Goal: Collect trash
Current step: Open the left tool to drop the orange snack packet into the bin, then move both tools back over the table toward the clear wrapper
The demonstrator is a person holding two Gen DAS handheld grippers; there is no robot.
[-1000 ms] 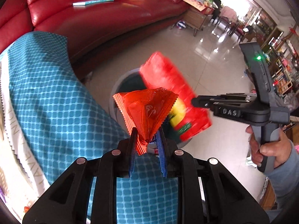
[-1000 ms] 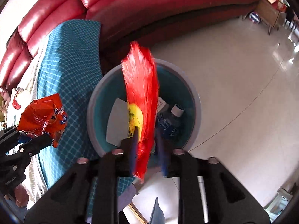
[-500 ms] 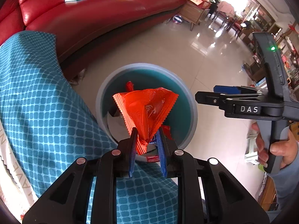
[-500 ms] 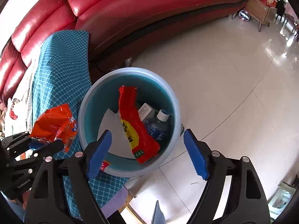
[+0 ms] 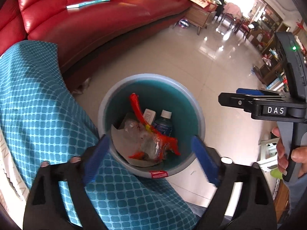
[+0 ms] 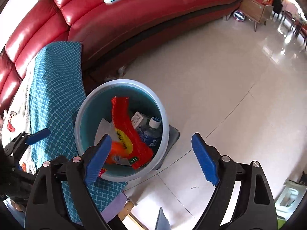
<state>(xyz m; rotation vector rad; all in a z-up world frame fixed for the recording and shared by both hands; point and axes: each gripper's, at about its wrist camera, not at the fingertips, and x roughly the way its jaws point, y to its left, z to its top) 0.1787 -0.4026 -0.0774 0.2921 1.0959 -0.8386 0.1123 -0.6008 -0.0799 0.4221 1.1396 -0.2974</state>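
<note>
A round grey bin with a teal inside (image 5: 199, 103) (image 6: 84, 115) stands on the floor beside the table. In it lie a long red snack bag (image 5: 138, 107) (image 6: 122, 122), an orange wrapper (image 5: 168, 145) (image 6: 117, 149), a small plastic bottle (image 5: 163, 124) (image 6: 151, 132), a white box (image 5: 149, 115) and paper. My left gripper (image 5: 151, 159) is open and empty above the bin's near rim. My right gripper (image 6: 151, 157) is open and empty above the bin's right side; it also shows in the left wrist view (image 5: 249, 97).
A table with a teal patterned cloth (image 5: 38, 105) (image 6: 53, 88) is left of the bin. A red leather sofa (image 5: 96, 19) (image 6: 134, 15) curves behind, with a book on its seat. Glossy tiled floor (image 6: 230, 76) spreads to the right, with furniture far back.
My left gripper has opened and the orange wrapper has dropped into the bin. My right gripper let go of the red bag earlier and stays open.
</note>
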